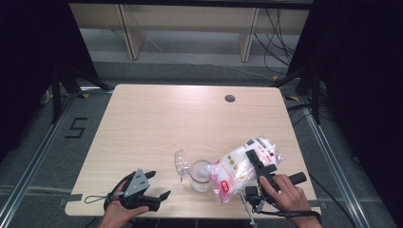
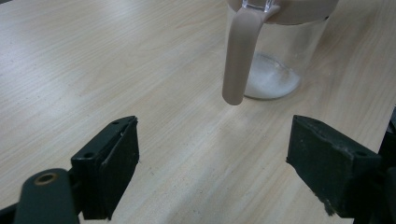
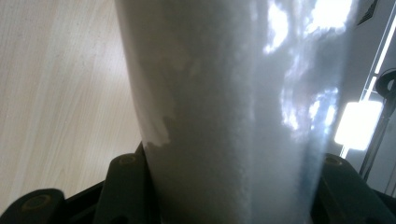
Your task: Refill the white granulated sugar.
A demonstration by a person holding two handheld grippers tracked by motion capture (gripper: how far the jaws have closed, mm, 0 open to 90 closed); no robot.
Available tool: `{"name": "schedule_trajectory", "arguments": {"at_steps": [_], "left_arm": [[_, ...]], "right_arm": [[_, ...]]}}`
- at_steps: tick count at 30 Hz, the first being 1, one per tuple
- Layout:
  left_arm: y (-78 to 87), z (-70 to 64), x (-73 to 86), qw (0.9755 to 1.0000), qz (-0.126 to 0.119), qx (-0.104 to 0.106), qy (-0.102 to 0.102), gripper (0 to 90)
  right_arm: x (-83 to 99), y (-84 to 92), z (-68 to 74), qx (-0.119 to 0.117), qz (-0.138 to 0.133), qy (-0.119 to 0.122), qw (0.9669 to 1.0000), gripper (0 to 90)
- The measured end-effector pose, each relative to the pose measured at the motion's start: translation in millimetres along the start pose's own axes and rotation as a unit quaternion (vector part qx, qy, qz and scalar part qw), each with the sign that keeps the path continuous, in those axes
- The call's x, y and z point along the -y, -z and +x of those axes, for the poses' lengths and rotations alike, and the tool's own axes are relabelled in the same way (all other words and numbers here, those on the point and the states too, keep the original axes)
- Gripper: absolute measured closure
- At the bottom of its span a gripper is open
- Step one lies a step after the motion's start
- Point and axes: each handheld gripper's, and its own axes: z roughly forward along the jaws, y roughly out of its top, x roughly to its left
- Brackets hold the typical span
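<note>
Bag: a clear plastic bag (image 1: 242, 168) of white granules is held by the right gripper (image 1: 259, 178) over the near right part of the table; its lower end lies just beside the jar mouth.
Bag markings: a red patch and small dark print are seen on the film; none of it can be read.
Bag axis: the long axis runs from the far right down to the near left, tilted toward the jar.
Bag contents: in the right gripper view the white fill (image 3: 224, 116) is seen packed between the two black jaws.
Right gripper jaws: about half open and pressed on the bag from both sides.
Jar: a clear jar (image 1: 201, 175) stands upright on the table between the two grippers, with a thin layer of white granules (image 2: 273, 81) on its bottom.
Jar lid: a hinged clear lid (image 1: 182, 164) is swung open to the jar's left; a beige strap (image 2: 240, 56) hangs down the jar's side.
Left gripper: the left gripper (image 1: 154, 190) rests near the front left edge, apart from the jar.
Left gripper jaws: wide open, nothing between them.
Surface: a light wood-grain table (image 1: 157, 123) with a round cable hole (image 1: 230, 98) near the far edge.
Floor marking: a black "5" (image 1: 76, 128) is taped on the grey floor to the left.
Room: dark curtains at both sides; pale furniture legs and loose cables beyond the table.
</note>
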Motion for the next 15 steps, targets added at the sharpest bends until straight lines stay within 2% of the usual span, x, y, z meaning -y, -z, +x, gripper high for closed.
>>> {"name": "schedule_trajectory", "arguments": {"at_steps": [2, 3, 4, 5, 6, 7, 8, 9, 10, 11, 12, 13, 14, 15], "left_arm": [[0.0, 0.2, 0.0, 1.0000, -0.001, 0.000, 0.000, 16.3], [0.0, 0.0, 0.0, 1.0000, -0.001, 0.000, 0.001, 16.3], [0.1, 0.1, -0.1, 1.0000, -0.001, 0.000, 0.000, 16.4], [0.1, -0.1, -0.1, 1.0000, -0.001, 0.000, 0.000, 16.3], [0.1, -0.1, -0.1, 1.0000, 0.000, 0.000, 0.000, 16.4], [-0.1, -0.3, -0.2, 1.0000, 0.001, 0.000, 0.000, 16.4], [-0.1, -0.3, -0.2, 1.0000, 0.001, 0.000, 0.000, 16.4], [-0.2, -0.3, -0.1, 1.0000, 0.000, 0.000, -0.001, 16.4], [-0.2, -0.3, -0.1, 1.0000, 0.000, 0.000, -0.001, 16.3], [-0.2, -0.3, 0.0, 1.0000, 0.001, 0.001, -0.001, 16.3], [-0.2, -0.4, 0.0, 1.0000, 0.000, 0.001, 0.000, 16.4], [-0.2, -0.6, 0.1, 1.0000, -0.001, 0.001, 0.000, 16.3], [-0.2, -0.6, 0.1, 1.0000, -0.001, 0.001, 0.000, 16.4], [-0.3, -0.4, 0.2, 1.0000, 0.000, 0.001, 0.001, 16.4]], "right_arm": [[1.2, 1.5, 0.5, -0.001, 0.000, 0.002, 1.0000, 51.4], [1.3, 2.7, 2.8, -0.003, 0.004, -0.010, 0.9999, 51.4], [1.3, 3.4, 2.1, -0.003, 0.002, 0.001, 1.0000, 51.5], [0.8, 4.7, 3.4, -0.006, 0.006, -0.003, 1.0000, 51.5], [-0.2, 4.4, 0.9, -0.006, 0.000, 0.014, 0.9999, 51.5], [-2.0, 4.9, 4.8, -0.003, 0.004, -0.012, 0.9999, 51.5], [-2.0, 4.9, 4.8, -0.003, 0.004, -0.012, 0.9999, 51.5], [-4.3, 2.0, -0.1, 0.001, -0.010, 0.014, 0.9999, 51.5], [-4.3, 2.0, -0.1, 0.001, -0.010, 0.014, 0.9999, 51.5], [-5.0, 2.7, 1.4, -0.012, 0.003, -0.004, 0.9999, 51.5], [-5.3, 0.0, -1.2, -0.003, -0.010, 0.013, 0.9999, 51.5], [-3.5, -1.7, 1.7, -0.001, -0.005, -0.010, 0.9999, 51.6], [-3.5, -1.7, 1.7, -0.001, -0.005, -0.010, 0.9999, 51.6], [-2.0, -3.4, -0.7, 0.002, -0.010, 0.008, 0.9999, 51.6]]}}
